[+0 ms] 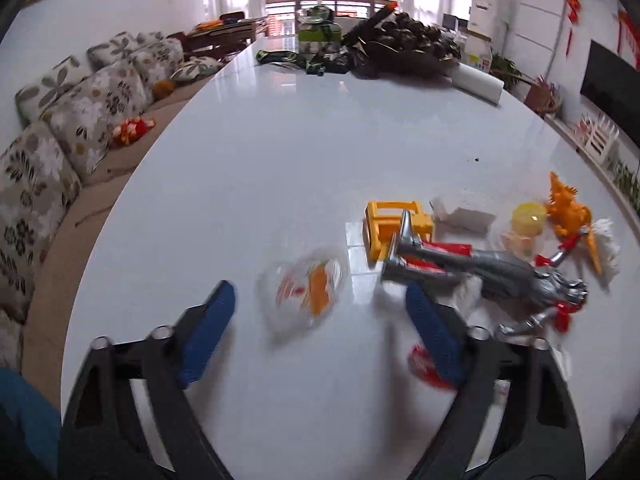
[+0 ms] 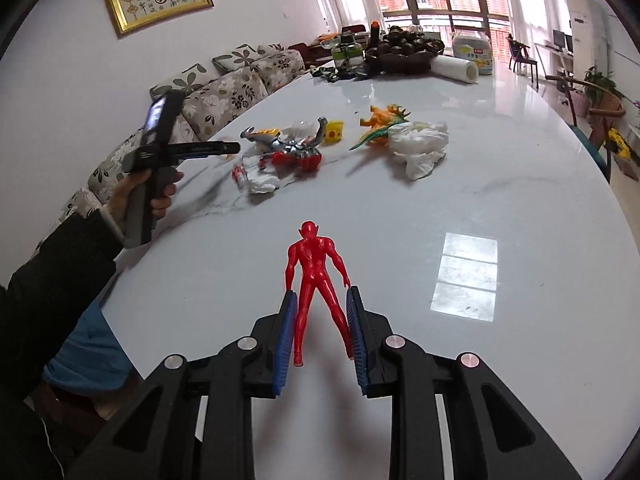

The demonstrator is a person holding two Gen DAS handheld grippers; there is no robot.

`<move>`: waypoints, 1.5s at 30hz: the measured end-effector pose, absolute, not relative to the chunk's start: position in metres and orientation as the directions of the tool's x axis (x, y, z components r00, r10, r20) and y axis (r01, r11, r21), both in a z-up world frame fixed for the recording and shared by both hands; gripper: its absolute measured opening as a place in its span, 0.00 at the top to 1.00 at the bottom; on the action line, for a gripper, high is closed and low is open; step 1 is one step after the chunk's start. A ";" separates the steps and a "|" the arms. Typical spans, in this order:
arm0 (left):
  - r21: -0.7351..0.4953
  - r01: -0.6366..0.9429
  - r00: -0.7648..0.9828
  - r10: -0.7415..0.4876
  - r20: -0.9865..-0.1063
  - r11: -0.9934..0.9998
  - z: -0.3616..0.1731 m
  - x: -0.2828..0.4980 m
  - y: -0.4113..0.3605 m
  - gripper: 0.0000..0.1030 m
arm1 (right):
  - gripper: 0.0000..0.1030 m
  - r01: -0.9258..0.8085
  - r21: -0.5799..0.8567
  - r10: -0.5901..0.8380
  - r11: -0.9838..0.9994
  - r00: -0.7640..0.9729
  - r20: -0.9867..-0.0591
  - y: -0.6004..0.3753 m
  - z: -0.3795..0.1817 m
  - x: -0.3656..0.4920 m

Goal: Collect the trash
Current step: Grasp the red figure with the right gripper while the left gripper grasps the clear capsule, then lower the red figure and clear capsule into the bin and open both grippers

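My left gripper (image 1: 320, 300) is open and empty, low over the white table (image 1: 260, 160). A clear plastic wrapper with orange print (image 1: 308, 292) lies between and just beyond its fingertips. A crumpled white tissue (image 1: 464, 292) and a red-printed wrapper (image 1: 424, 364) lie by its right finger. My right gripper (image 2: 322, 304) is shut on the legs of a red toy figure (image 2: 316, 268), held above the table. In the right wrist view the left gripper (image 2: 224, 147) reaches toward crumpled white paper (image 2: 260, 182). A larger crumpled tissue (image 2: 420, 144) lies further right.
A silver and red robot toy (image 1: 500, 272), a yellow toy block (image 1: 396, 224), an orange dinosaur (image 1: 568, 208) and a white foam piece (image 1: 464, 212) lie among the trash. A paper roll (image 2: 454, 68), dark bowl and boxes stand at the far end. A floral sofa (image 1: 60, 140) runs along the left.
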State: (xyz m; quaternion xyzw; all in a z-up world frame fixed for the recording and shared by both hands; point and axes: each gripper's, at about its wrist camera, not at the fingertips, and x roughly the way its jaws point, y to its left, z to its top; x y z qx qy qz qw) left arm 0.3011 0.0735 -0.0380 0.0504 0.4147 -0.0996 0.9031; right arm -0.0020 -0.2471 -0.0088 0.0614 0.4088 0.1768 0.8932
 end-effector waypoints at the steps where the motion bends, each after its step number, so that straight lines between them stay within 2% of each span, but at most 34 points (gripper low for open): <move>1: 0.001 0.235 0.604 -0.145 -0.783 0.972 -0.042 0.306 0.074 0.54 | 0.75 -0.273 0.259 0.374 0.927 0.602 -0.705 -0.246 -0.009 -0.002; 2: 0.003 0.231 0.613 -0.143 -0.777 0.973 -0.042 0.303 0.075 0.60 | 0.75 -0.277 0.259 0.377 0.925 0.603 -0.703 -0.244 -0.008 -0.002; 6: 0.006 0.198 0.616 -0.120 -0.779 0.980 -0.042 0.283 0.077 0.61 | 0.75 -0.296 0.268 0.397 0.917 0.607 -0.689 -0.235 -0.008 -0.002; 9: -0.029 0.186 0.646 -0.145 -0.750 0.982 -0.029 0.238 0.083 0.61 | 0.75 -0.312 0.276 0.414 0.909 0.604 -0.681 -0.226 -0.007 0.000; 11: -0.041 0.177 0.685 -0.152 -0.713 0.983 -0.014 0.183 0.085 0.61 | 0.75 -0.323 0.284 0.427 0.903 0.597 -0.679 -0.219 -0.007 -0.004; 17: 0.047 0.238 0.768 -0.158 -0.621 0.970 0.009 0.014 0.071 0.61 | 0.75 -0.391 0.302 0.485 0.870 0.563 -0.669 -0.191 -0.002 -0.051; 21: 0.051 0.276 0.731 -0.175 -0.659 0.960 -0.021 -0.059 0.066 0.61 | 0.75 -0.438 0.286 0.504 0.852 0.538 -0.676 -0.174 -0.003 -0.103; 24: 0.022 0.318 0.623 -0.192 -0.758 0.948 -0.077 -0.097 0.060 0.61 | 0.75 -0.448 0.288 0.504 0.846 0.498 -0.706 -0.166 -0.018 -0.142; 30: -0.139 0.339 0.267 -0.236 -0.934 0.931 -0.182 -0.091 0.061 0.60 | 0.75 -0.411 0.325 0.470 0.852 0.327 -0.820 -0.158 -0.095 -0.169; 31: -0.149 0.330 0.220 -0.229 -0.948 0.932 -0.197 -0.086 0.061 0.56 | 0.75 -0.393 0.328 0.454 0.859 0.292 -0.841 -0.158 -0.116 -0.165; 32: -0.163 0.323 0.147 -0.220 -0.964 0.932 -0.217 -0.079 0.061 0.45 | 0.73 -0.382 0.335 0.449 0.861 0.263 -0.854 -0.157 -0.130 -0.160; 33: -0.168 0.309 0.104 -0.208 -0.973 0.936 -0.231 -0.074 0.061 0.41 | 0.66 -0.370 0.357 0.449 0.858 0.201 -0.871 -0.156 -0.149 -0.153; 34: -0.169 0.287 0.054 -0.193 -0.980 0.943 -0.248 -0.069 0.063 0.33 | 0.59 -0.343 0.373 0.441 0.862 0.146 -0.886 -0.156 -0.168 -0.145; 35: -0.160 0.279 0.008 -0.169 -0.986 0.947 -0.265 -0.063 0.063 0.31 | 0.48 -0.328 0.372 0.430 0.868 0.126 -0.894 -0.156 -0.179 -0.140; 39: -0.131 0.267 -0.026 -0.128 -0.991 0.955 -0.279 -0.059 0.067 0.31 | 0.48 -0.320 0.351 0.405 0.880 0.116 -0.907 -0.160 -0.196 -0.135; 41: -0.111 0.276 -0.002 -0.115 -0.993 0.955 -0.274 -0.061 0.068 0.24 | 0.48 -0.332 0.373 0.434 0.866 0.131 -0.891 -0.163 -0.184 -0.141; 45: -0.082 0.291 0.064 -0.104 -0.992 0.953 -0.253 -0.072 0.064 0.24 | 0.48 -0.391 0.334 0.434 0.858 0.204 -0.877 -0.170 -0.143 -0.156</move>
